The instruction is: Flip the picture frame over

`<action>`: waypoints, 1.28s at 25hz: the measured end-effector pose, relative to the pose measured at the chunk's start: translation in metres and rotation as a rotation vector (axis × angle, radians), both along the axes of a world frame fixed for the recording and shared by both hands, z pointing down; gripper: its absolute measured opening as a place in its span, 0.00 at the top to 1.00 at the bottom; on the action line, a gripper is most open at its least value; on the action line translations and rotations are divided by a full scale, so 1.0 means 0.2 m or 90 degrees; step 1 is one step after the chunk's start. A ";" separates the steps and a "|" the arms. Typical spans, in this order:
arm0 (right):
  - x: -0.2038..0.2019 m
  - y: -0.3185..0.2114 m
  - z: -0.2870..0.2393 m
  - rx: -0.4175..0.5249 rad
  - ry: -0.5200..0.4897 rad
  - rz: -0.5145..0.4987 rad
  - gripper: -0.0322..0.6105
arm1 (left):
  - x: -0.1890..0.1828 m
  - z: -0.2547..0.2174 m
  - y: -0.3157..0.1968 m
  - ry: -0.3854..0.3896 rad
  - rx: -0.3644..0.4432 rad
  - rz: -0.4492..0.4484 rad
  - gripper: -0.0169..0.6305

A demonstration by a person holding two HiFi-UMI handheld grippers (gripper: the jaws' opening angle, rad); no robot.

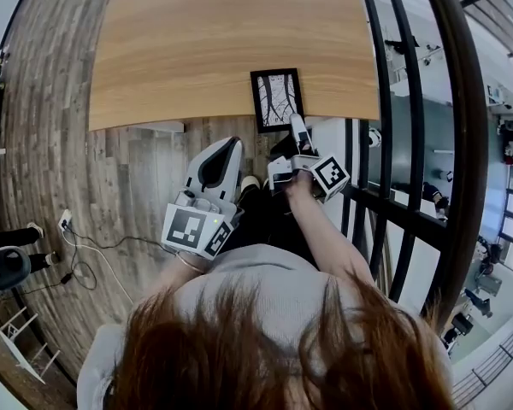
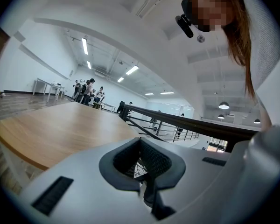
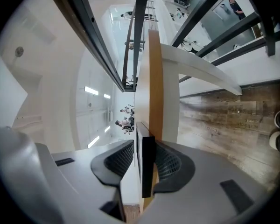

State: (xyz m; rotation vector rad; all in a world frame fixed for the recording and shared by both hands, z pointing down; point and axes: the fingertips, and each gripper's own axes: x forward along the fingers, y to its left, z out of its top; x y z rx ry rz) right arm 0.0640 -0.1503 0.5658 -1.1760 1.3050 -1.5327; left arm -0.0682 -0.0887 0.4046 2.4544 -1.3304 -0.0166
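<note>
I am working with two hand-held grippers, one picture frame and one worktop.

My right hand-held gripper (image 1: 297, 126) is reaching to the near end of the picture frame (image 1: 278, 99). Its jaws are standing slightly spread around the frame's black edge. One pad is lying against the frame while a thin strip of light is showing beside the other, so I am not pinching it.

The frame is lying flat, picture side up. It is sitting toward the right end of the wooden worktop (image 1: 197, 49), and its near end is sticking out a little past the worktop's near edge.

My left hand-held gripper (image 1: 235, 142) is hanging lower, in front of that edge and over the plank floor (image 1: 137, 178), well apart from the frame. Its jaws are pressed together at the tips with nothing between them.

Each gripper is carrying one marker cube, two in all: the left cube (image 1: 197, 229) and the right cube (image 1: 332, 173).

A dark railing (image 1: 393, 101) of several bars is running just right of the worktop, crowding that side of the frame. To the left of the frame and beyond it, a wide stretch of bare wood is lying open.
</note>
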 end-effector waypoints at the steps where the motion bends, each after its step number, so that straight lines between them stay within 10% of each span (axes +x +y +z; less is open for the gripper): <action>1: 0.00 0.00 0.00 0.005 0.004 -0.003 0.77 | 0.00 0.00 0.00 0.000 0.000 -0.001 0.96; 8: -0.02 -0.03 -0.06 0.041 0.059 -0.029 0.60 | -0.01 -0.01 0.00 0.004 0.005 -0.007 0.96; 32: -0.06 0.06 -0.08 0.033 0.048 -0.081 0.55 | -0.01 -0.02 0.00 0.010 0.004 -0.003 0.96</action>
